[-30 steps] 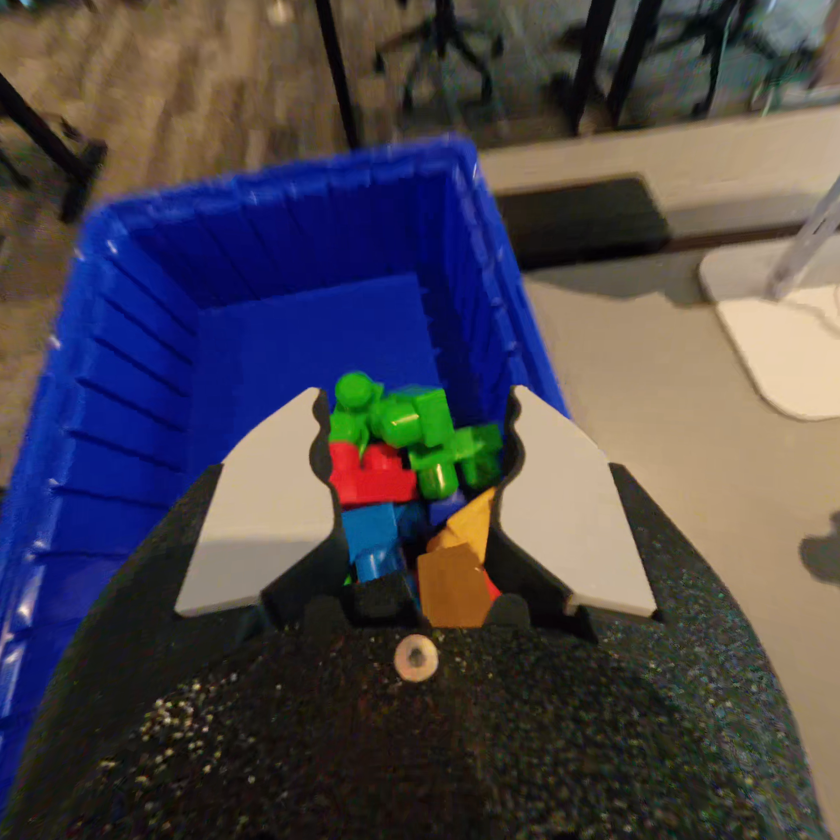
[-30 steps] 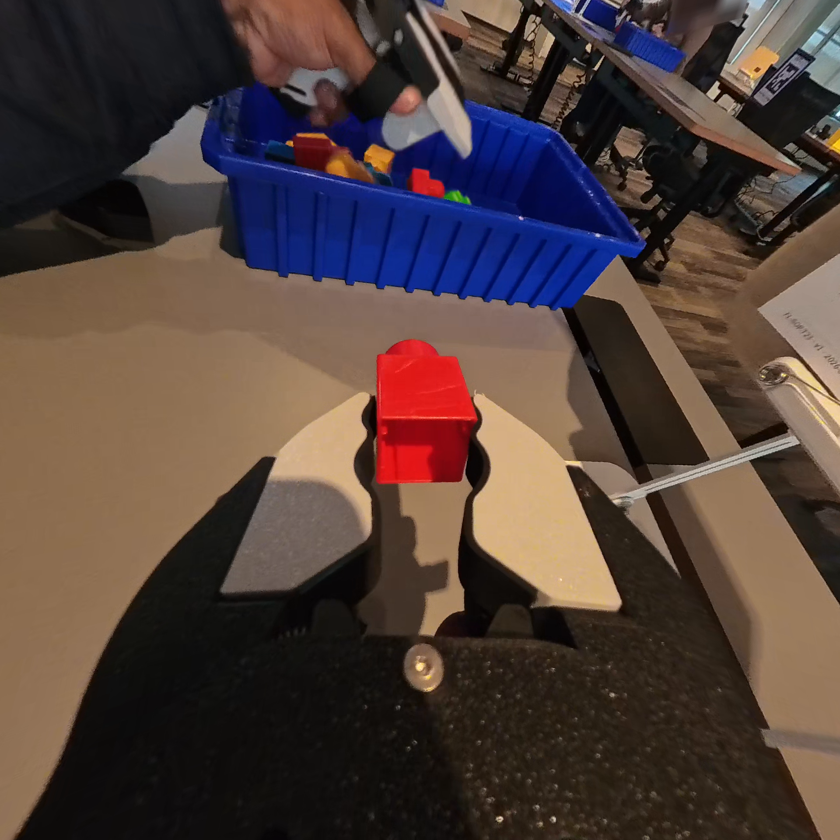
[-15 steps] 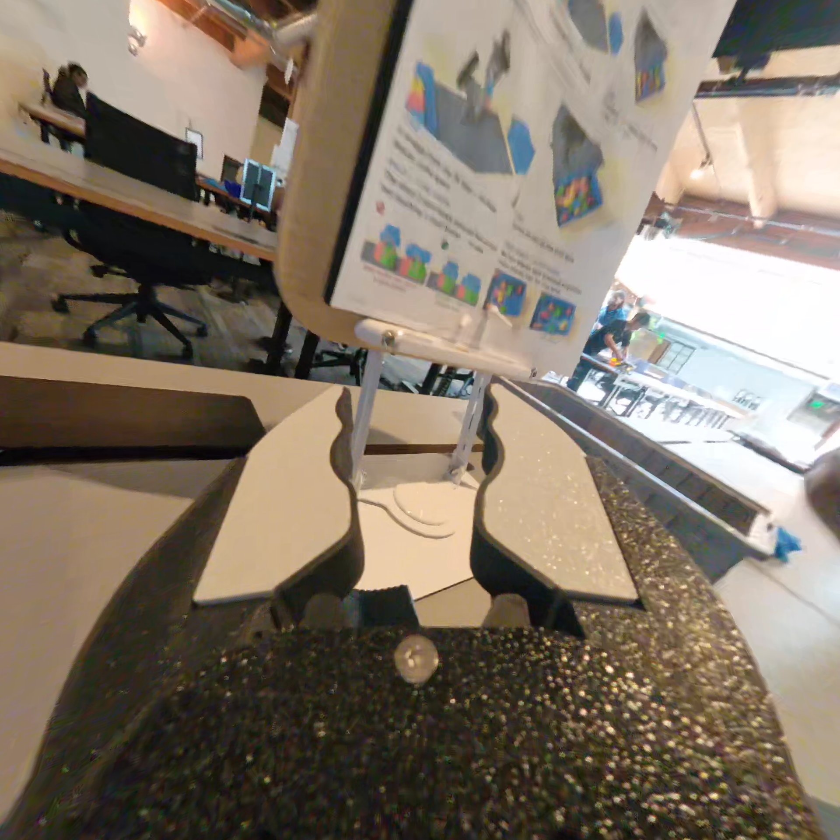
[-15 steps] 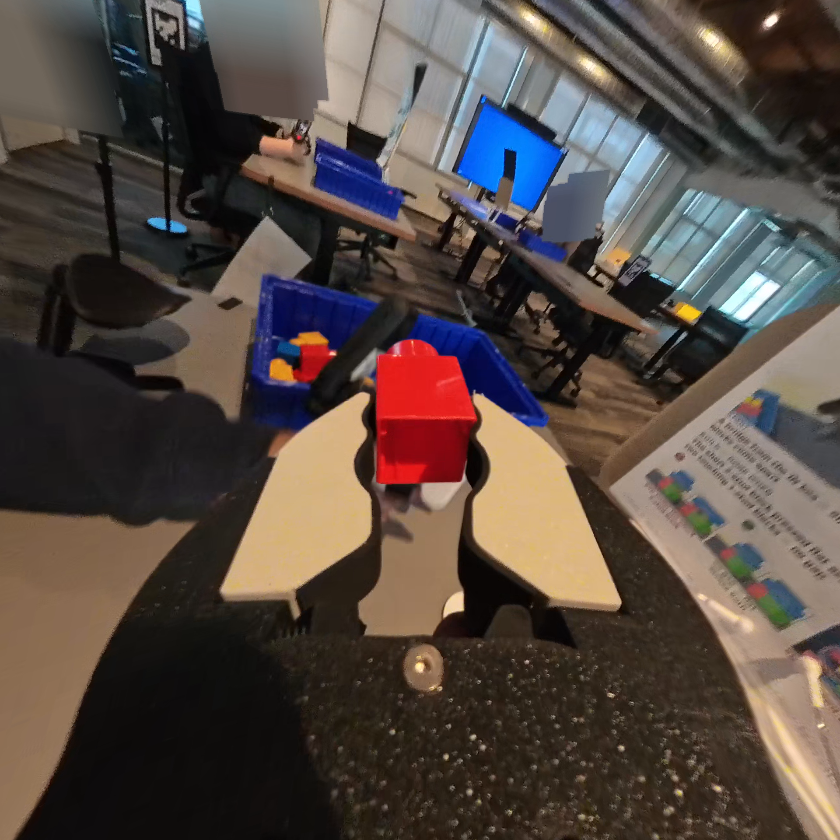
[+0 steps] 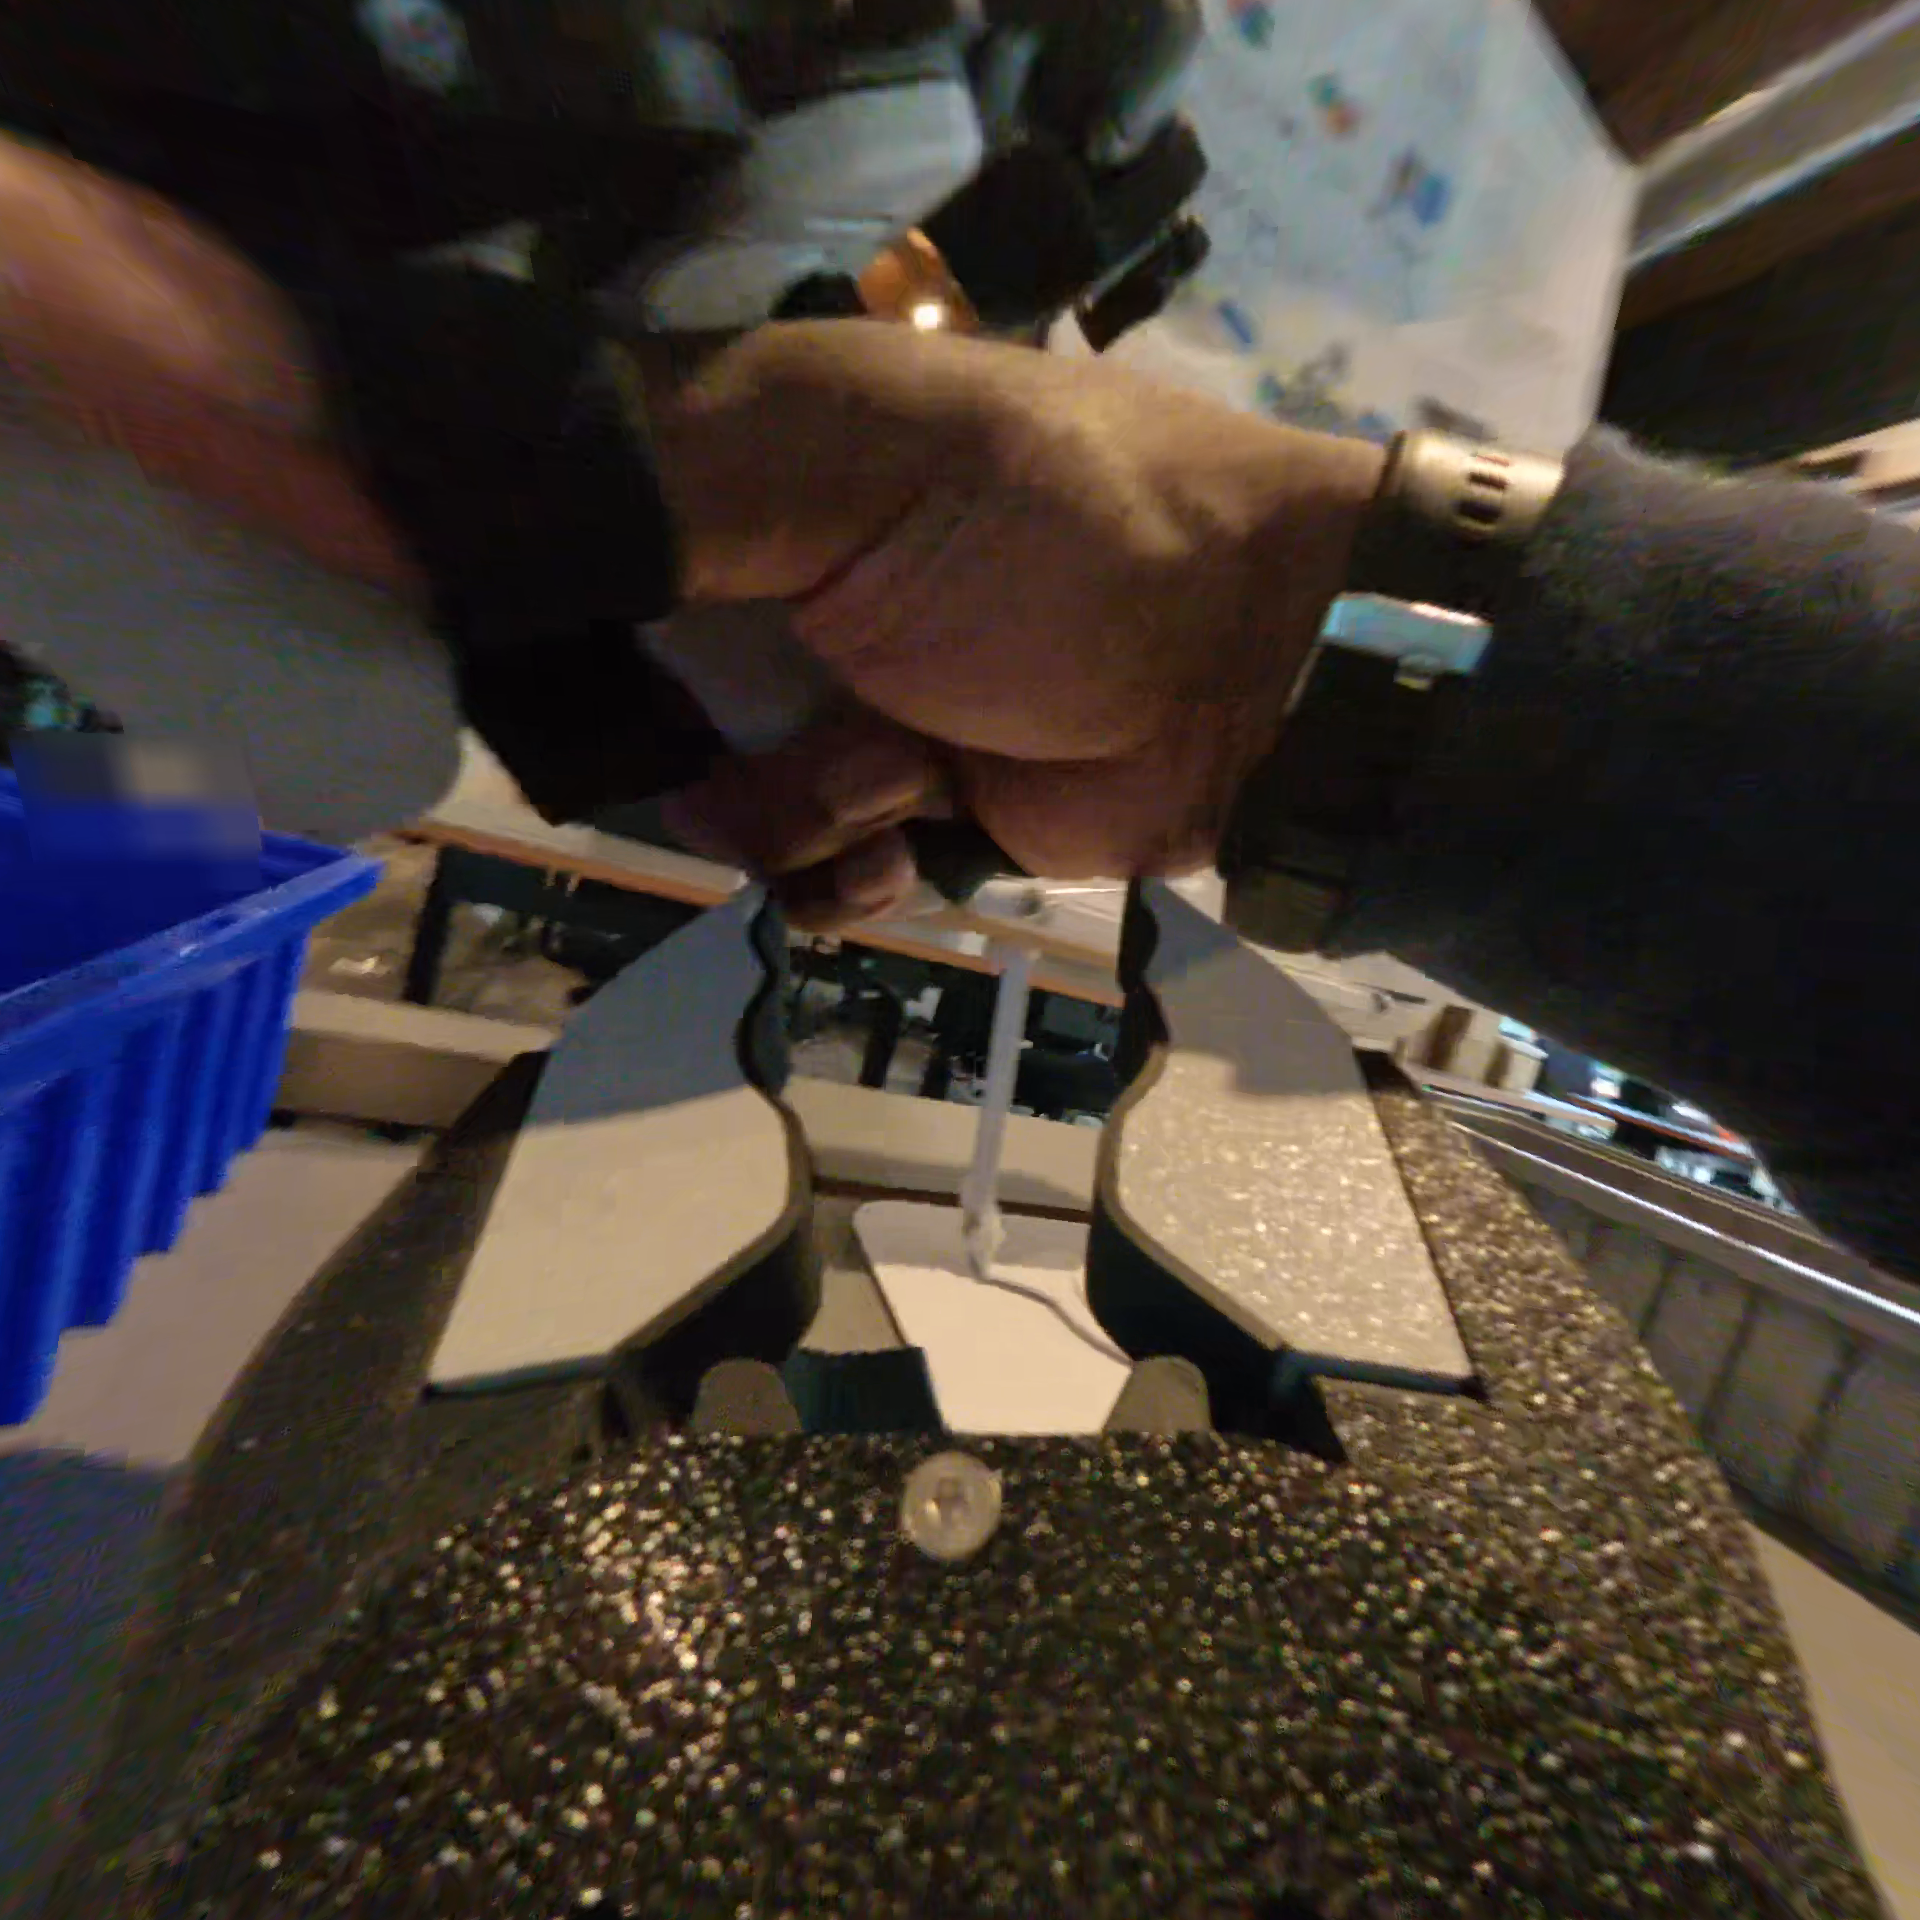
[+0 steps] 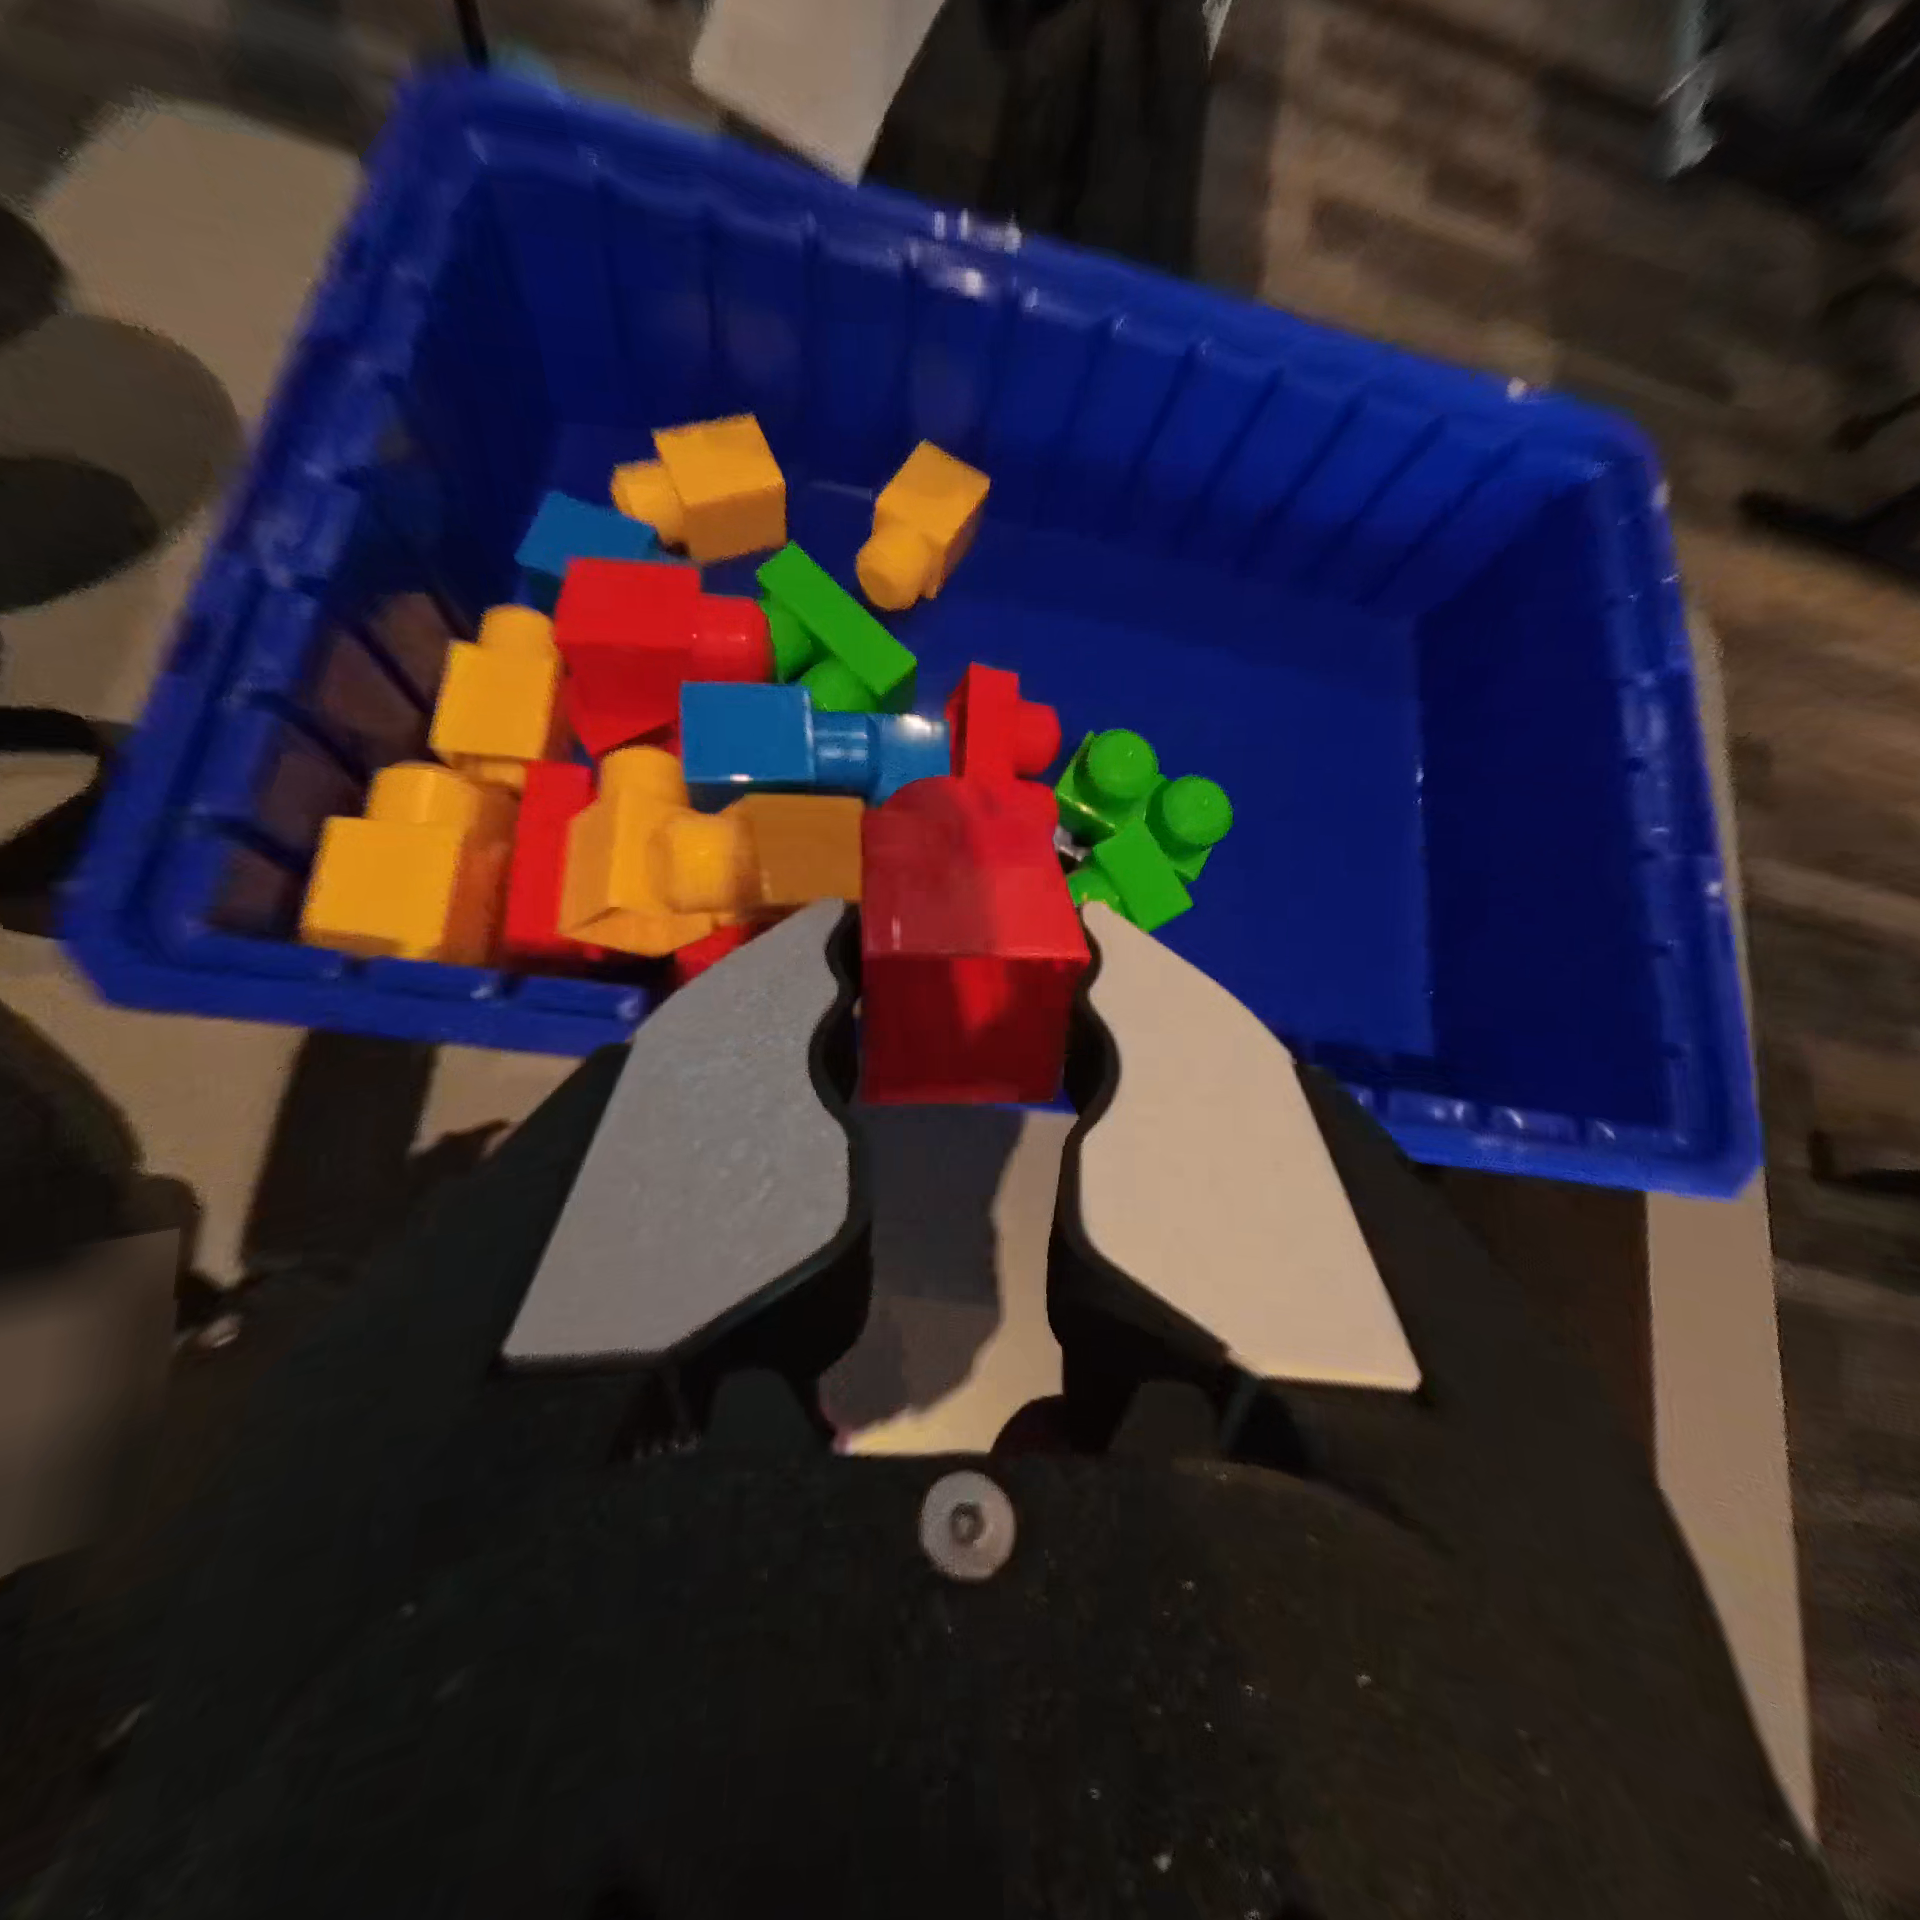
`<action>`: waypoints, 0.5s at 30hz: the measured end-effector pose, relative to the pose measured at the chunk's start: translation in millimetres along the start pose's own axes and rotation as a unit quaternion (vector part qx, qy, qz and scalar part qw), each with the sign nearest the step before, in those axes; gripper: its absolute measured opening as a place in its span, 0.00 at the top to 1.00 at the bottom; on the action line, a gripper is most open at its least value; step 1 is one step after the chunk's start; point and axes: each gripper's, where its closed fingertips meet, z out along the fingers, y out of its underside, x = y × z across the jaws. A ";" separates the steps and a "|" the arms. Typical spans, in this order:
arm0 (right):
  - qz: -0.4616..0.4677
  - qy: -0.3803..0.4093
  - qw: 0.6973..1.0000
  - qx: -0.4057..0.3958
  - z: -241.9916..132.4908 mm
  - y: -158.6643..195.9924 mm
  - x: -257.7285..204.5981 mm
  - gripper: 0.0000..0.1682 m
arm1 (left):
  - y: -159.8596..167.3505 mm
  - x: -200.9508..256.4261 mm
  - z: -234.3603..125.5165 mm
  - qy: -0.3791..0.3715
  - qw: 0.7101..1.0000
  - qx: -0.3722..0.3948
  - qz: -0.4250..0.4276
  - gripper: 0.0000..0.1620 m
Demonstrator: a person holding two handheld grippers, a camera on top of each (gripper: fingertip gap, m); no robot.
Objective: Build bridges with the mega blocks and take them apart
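My right gripper (image 6: 966, 935) is shut on a red single-stud block (image 6: 966, 966) and holds it above the near rim of the blue bin (image 6: 1558, 675). The bin holds several loose yellow, red, blue and green blocks (image 6: 644, 748), piled at its left half. My left gripper (image 5: 945, 914) is open and empty, low over the grey table (image 5: 312, 1226). In the left wrist view the person's hand (image 5: 987, 582) holding the other gripper passes just above and ahead of my left fingertips. The bin's corner (image 5: 135, 1060) shows at the left of that view.
A white stand base (image 5: 987, 1320) with a thin upright sits on the table straight ahead of the left gripper. An instruction sheet (image 5: 1382, 208) stands behind the hand. Other desks and chairs fill the background. The floor shows beyond the bin.
The right gripper has swung with the red block from the table to over the bin, looking down into it. The left gripper left the bin and now faces the stand, with the right hand crossing its view.
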 end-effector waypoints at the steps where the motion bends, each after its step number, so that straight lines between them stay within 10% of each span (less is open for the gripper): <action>1: -0.008 -0.004 0.999 -0.033 15.4 5.5 1.8 0.78 | 1.5 -8.7 0.2 -0.016 1.000 -0.003 -0.018 0.60; 15: -0.076 0.062 0.989 -0.108 27.7 2.2 18.0 0.60 | 4.8 -25.3 4.5 -0.019 0.996 -0.008 -0.085 0.66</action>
